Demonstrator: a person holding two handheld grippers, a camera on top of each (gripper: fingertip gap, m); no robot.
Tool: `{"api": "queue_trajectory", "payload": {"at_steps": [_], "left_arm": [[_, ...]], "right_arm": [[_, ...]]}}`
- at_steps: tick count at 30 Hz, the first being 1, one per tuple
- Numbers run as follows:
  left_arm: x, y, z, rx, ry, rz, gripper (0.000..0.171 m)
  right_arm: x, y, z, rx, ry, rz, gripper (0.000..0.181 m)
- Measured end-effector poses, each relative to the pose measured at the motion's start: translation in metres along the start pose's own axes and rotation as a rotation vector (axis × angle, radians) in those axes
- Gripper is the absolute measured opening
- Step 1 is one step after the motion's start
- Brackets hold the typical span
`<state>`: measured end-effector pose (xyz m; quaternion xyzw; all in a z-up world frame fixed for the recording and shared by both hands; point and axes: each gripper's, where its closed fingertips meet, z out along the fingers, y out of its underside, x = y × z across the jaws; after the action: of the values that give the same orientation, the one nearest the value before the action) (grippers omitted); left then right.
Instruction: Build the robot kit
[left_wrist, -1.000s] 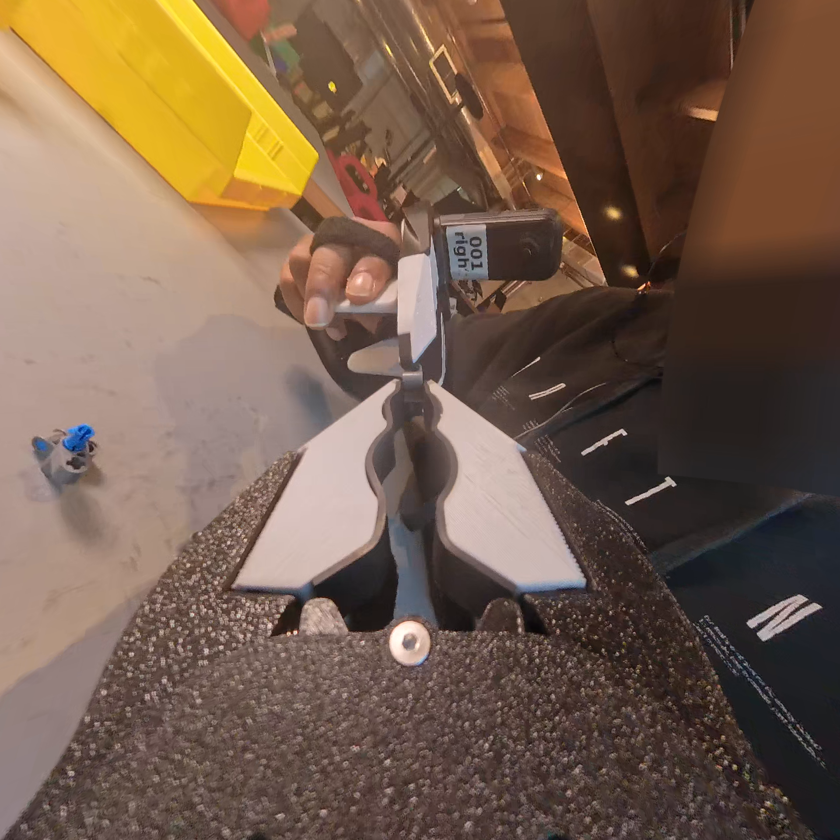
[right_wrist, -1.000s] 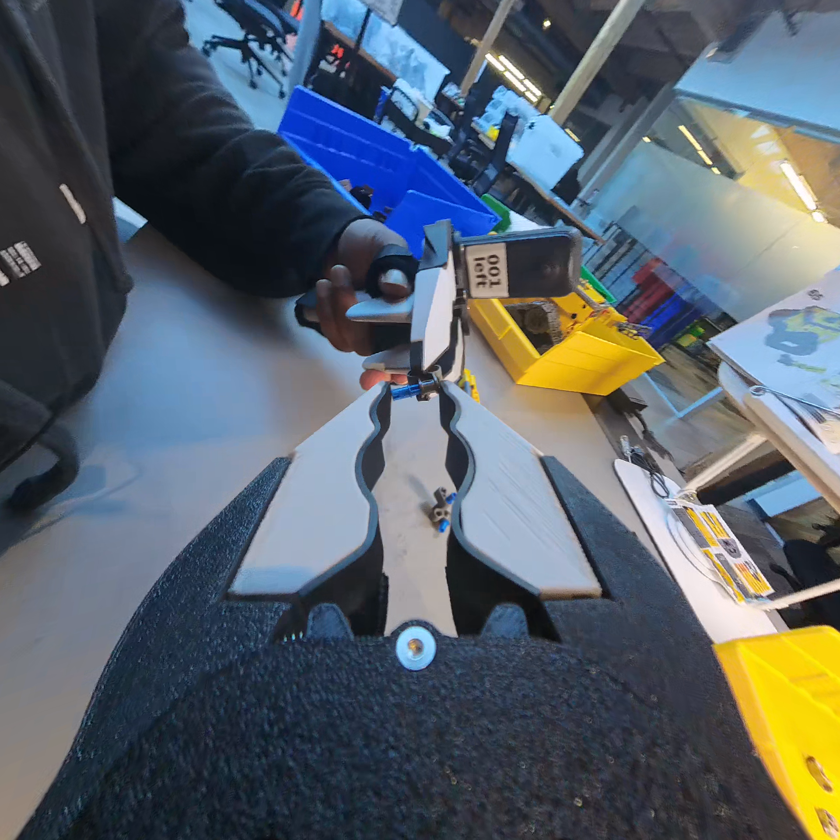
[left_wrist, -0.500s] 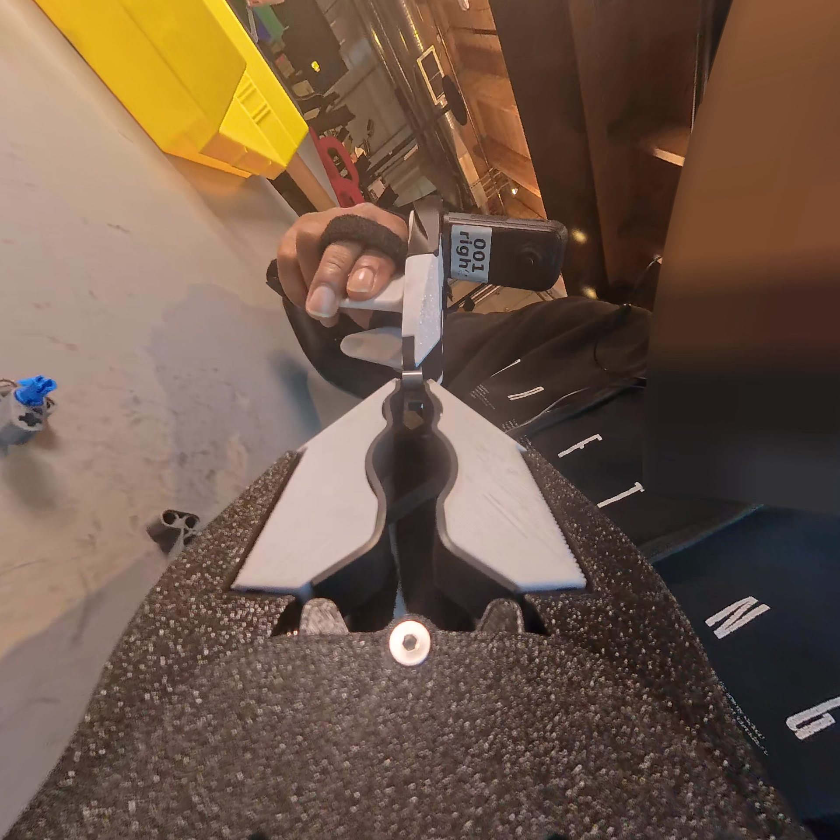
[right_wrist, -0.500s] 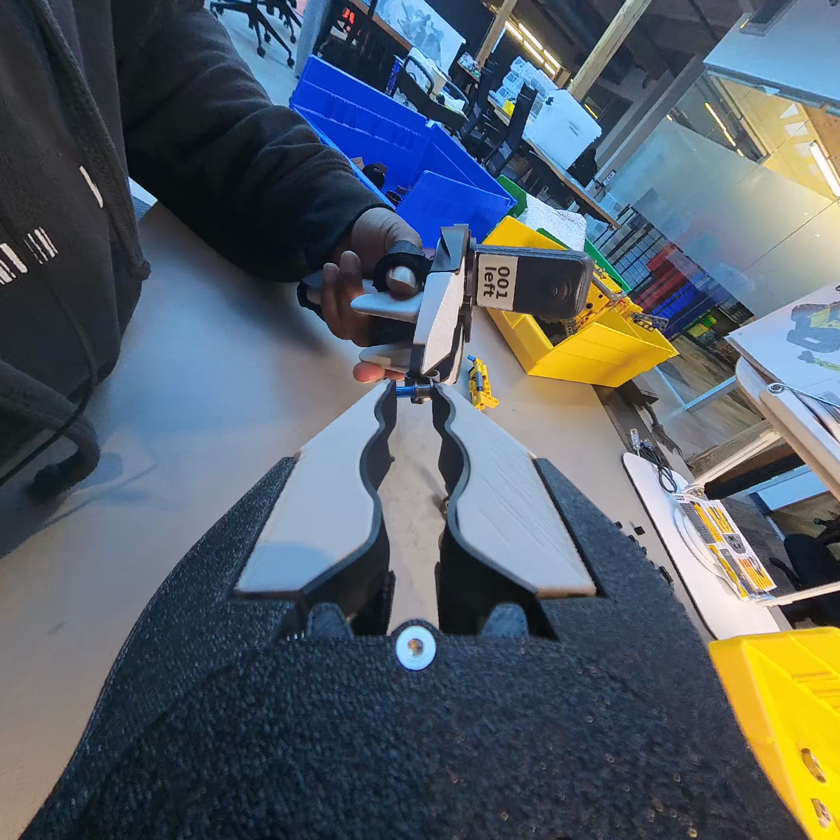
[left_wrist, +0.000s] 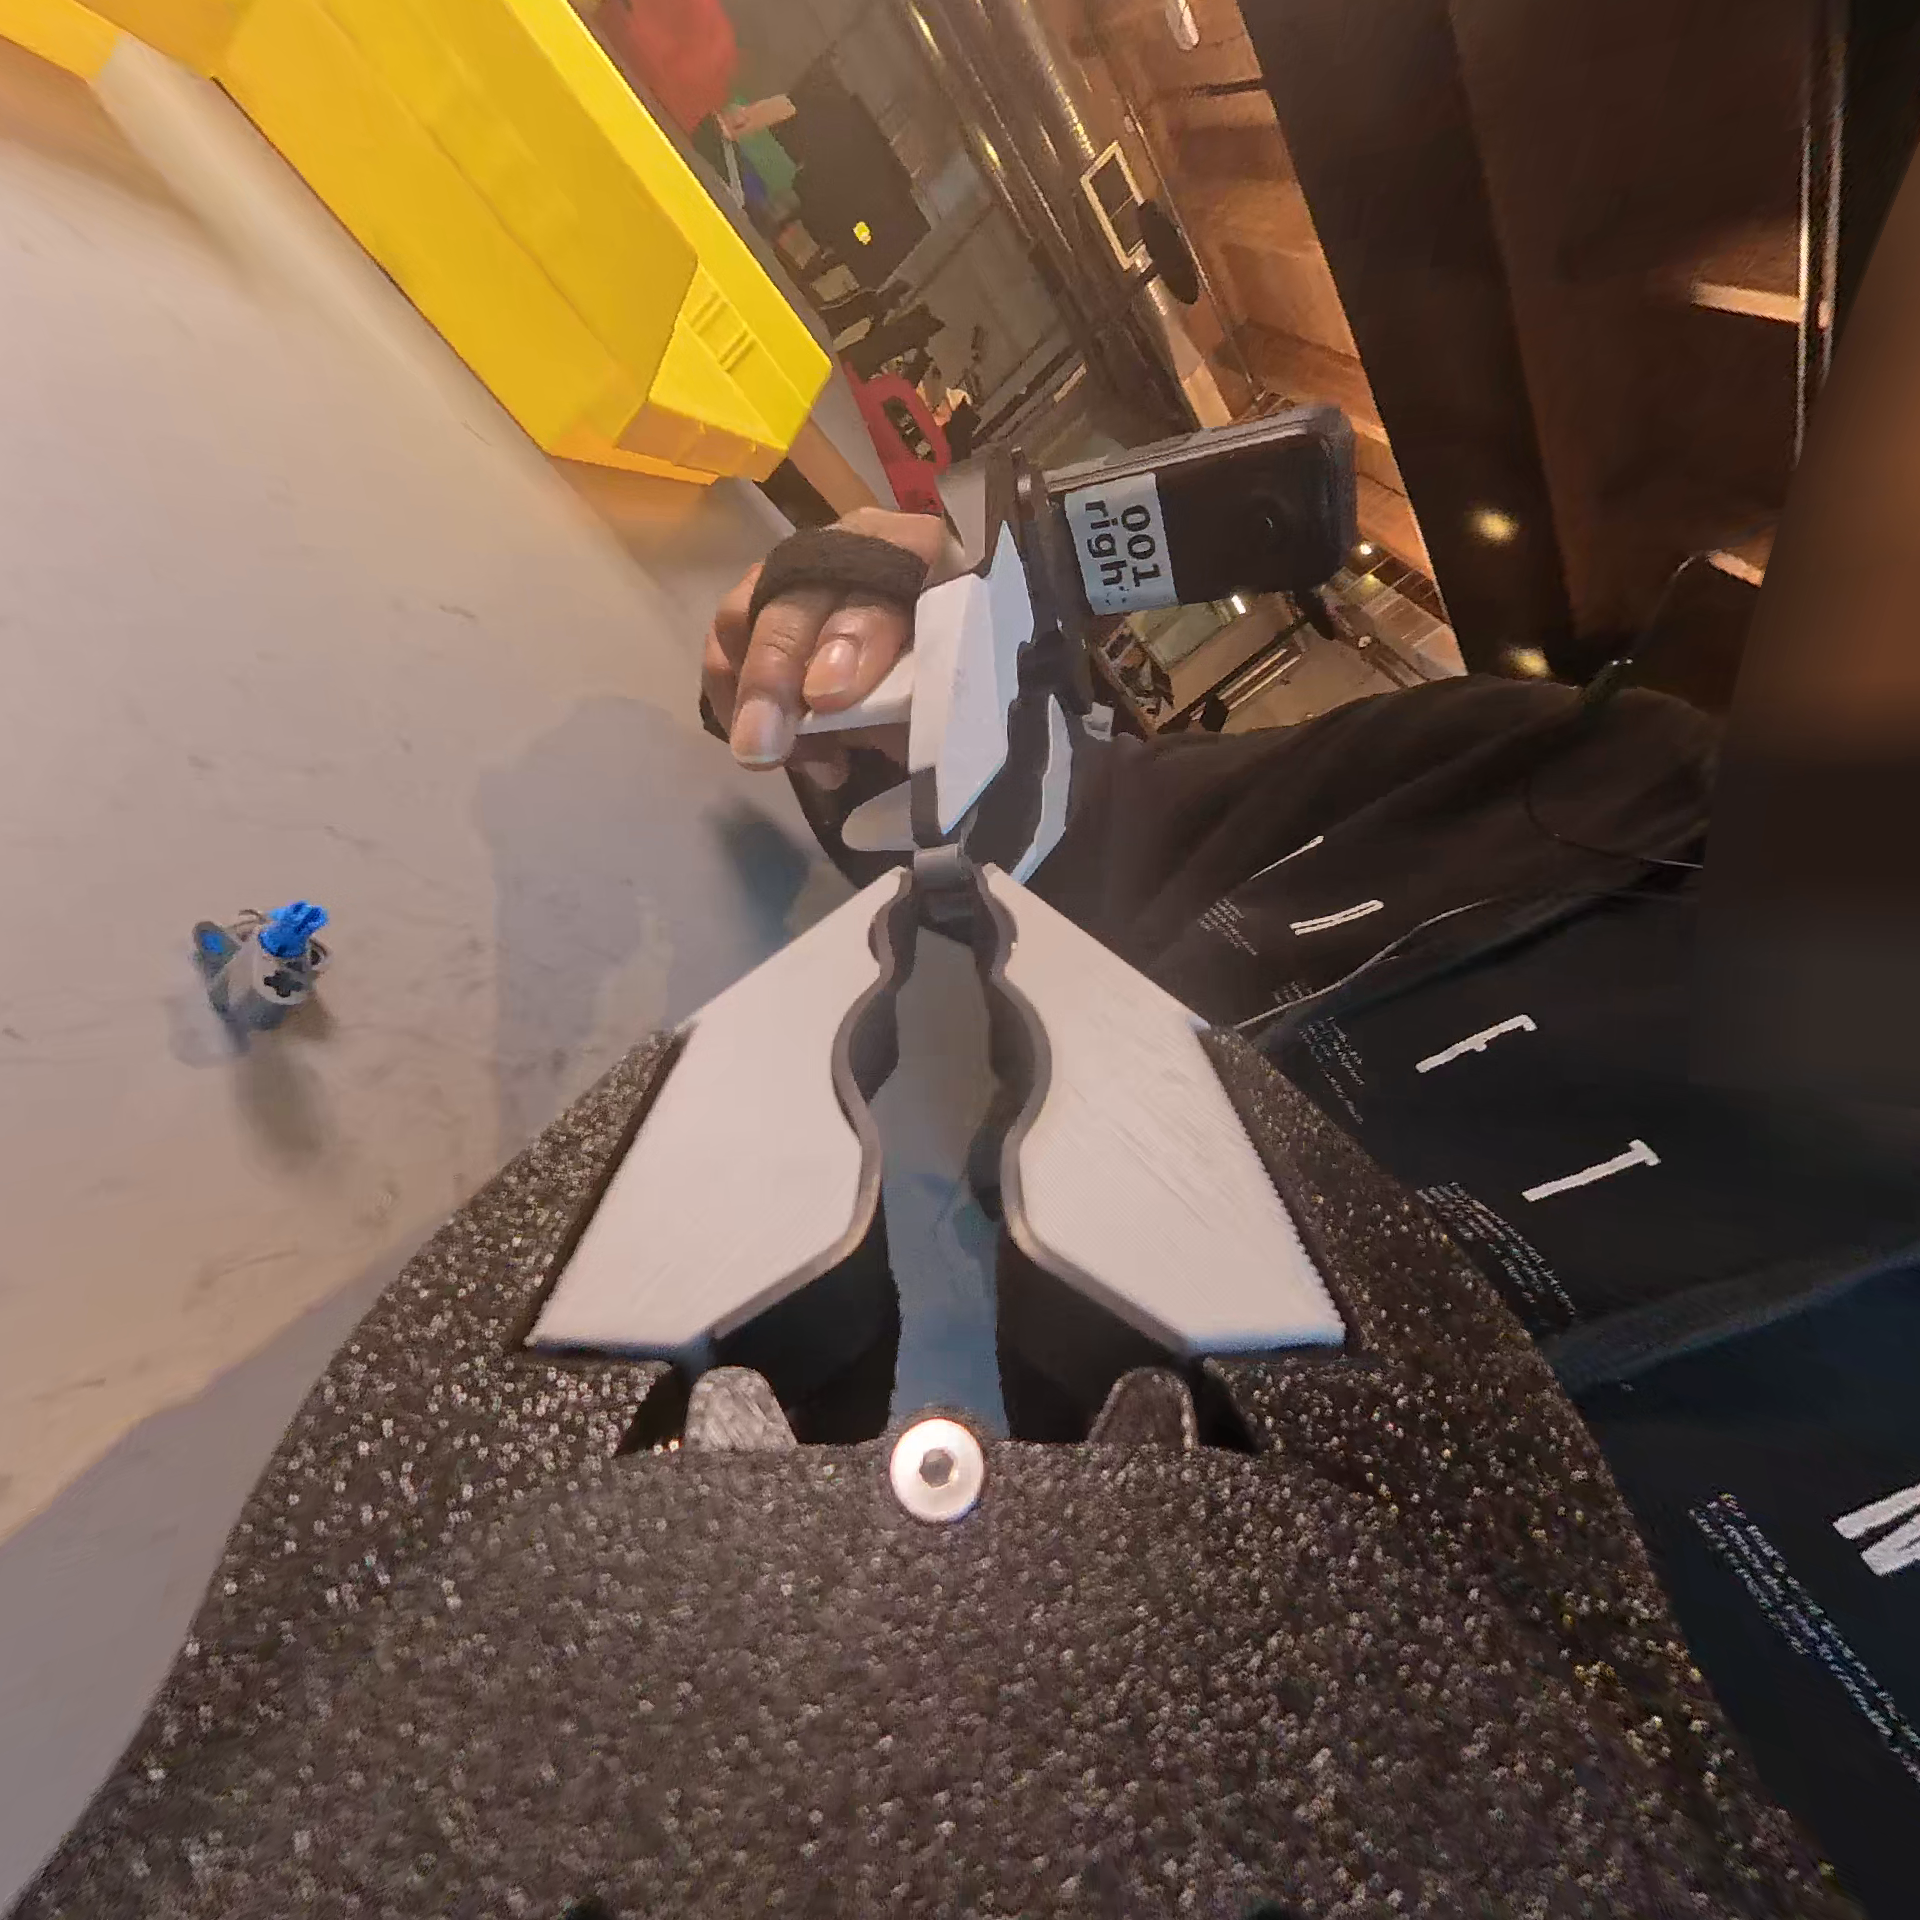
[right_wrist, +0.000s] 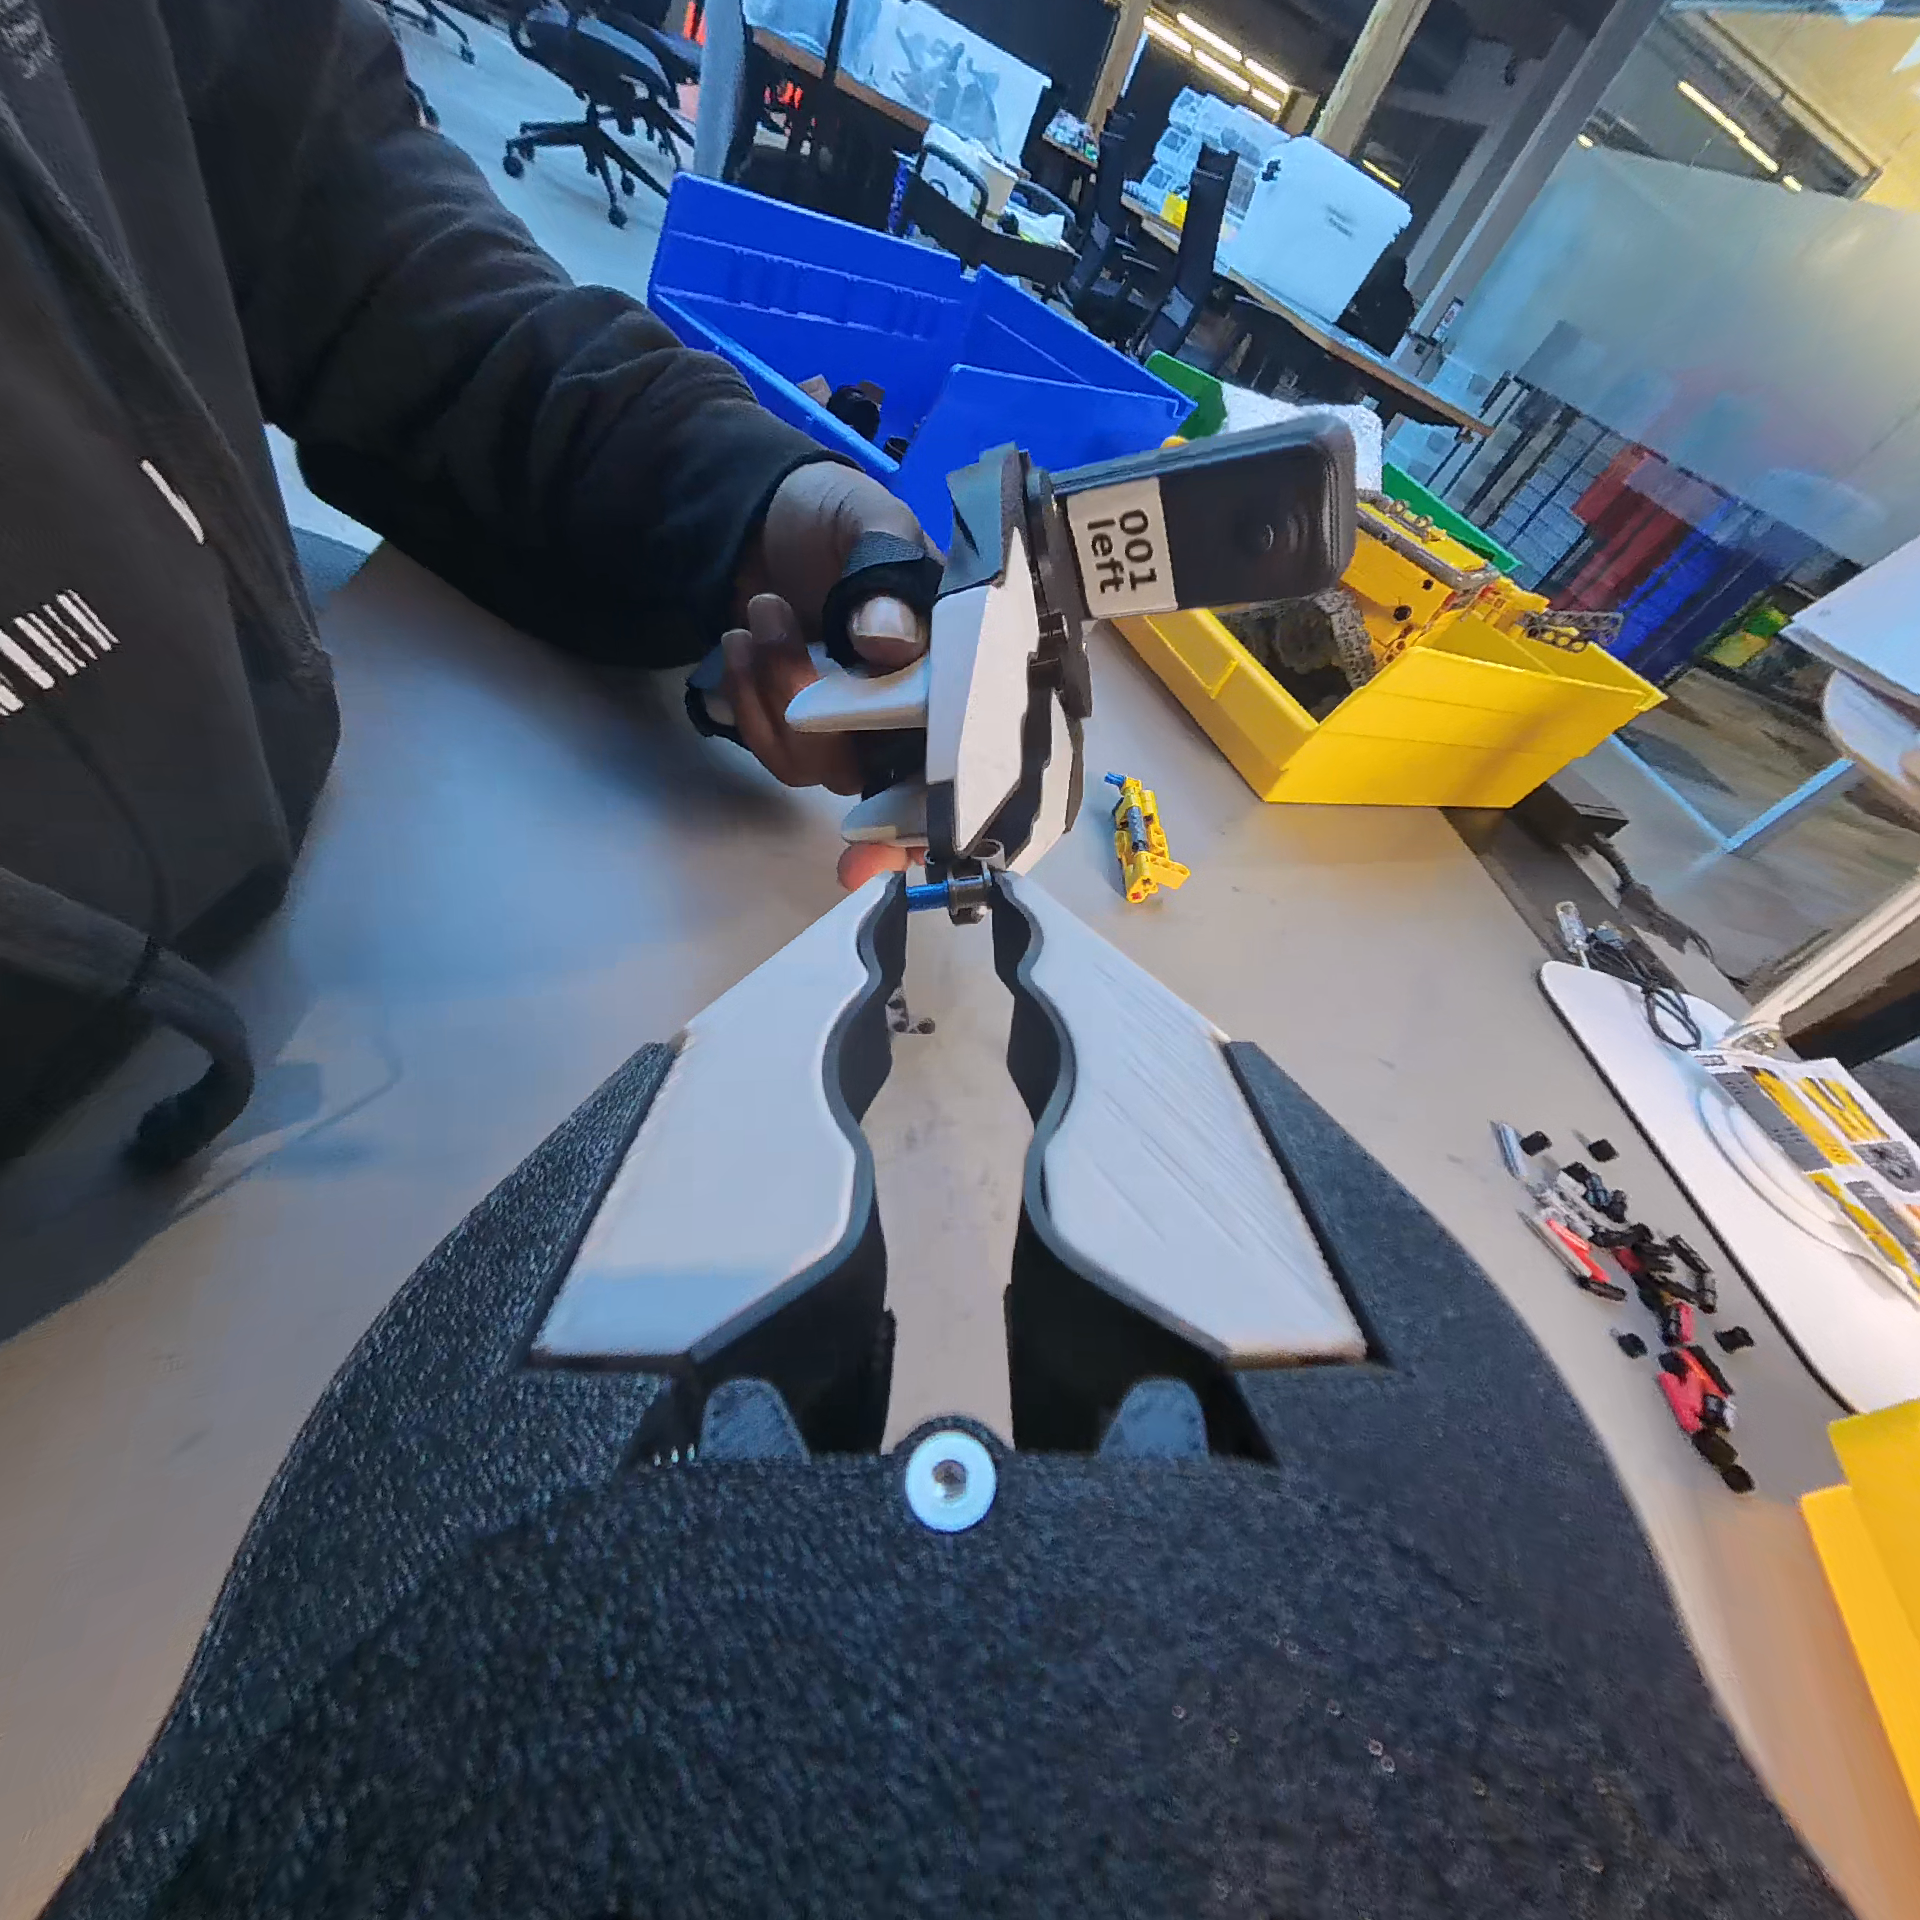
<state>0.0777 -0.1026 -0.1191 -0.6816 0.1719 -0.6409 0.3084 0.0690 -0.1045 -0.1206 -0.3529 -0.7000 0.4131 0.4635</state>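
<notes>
The two tools meet tip to tip above the tabletop, blocking each other's way forward. Bare room lies toward the person. Yellow bin, yellow piece and scattered small parts crowd the far side.

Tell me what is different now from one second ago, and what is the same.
Little changed in the grip: the left claw and right claw stay tip to tip, shut on the small dark piece with a blue pin. Both claws swung slightly, so the grey and blue piece on the table slid out left, then came back.
</notes>
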Motion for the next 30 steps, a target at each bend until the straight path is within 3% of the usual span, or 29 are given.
{"api": "queue_trajectory", "payload": {"at_steps": [9, 19, 26, 30], "left_arm": [[-0.015, 0.004, -0.002, -0.048, -0.153, 0.085, 0.008], [-0.030, 0.010, -0.004, -0.077, -0.244, 0.099, 0.009], [-0.025, 0.005, -0.011, -0.077, -0.255, 0.152, 0.006], [-0.024, -0.006, -0.019, -0.059, -0.297, 0.233, 0.016]], "right_arm": [[0.002, 0.016, 0.004, -0.064, 0.026, -0.024, 0.017], [0.001, 0.031, 0.009, -0.153, 0.035, -0.060, 0.017], [-0.005, 0.029, 0.012, -0.134, -0.004, -0.034, 0.016], [-0.003, 0.029, 0.012, -0.125, -0.003, -0.004, 0.017]]}}
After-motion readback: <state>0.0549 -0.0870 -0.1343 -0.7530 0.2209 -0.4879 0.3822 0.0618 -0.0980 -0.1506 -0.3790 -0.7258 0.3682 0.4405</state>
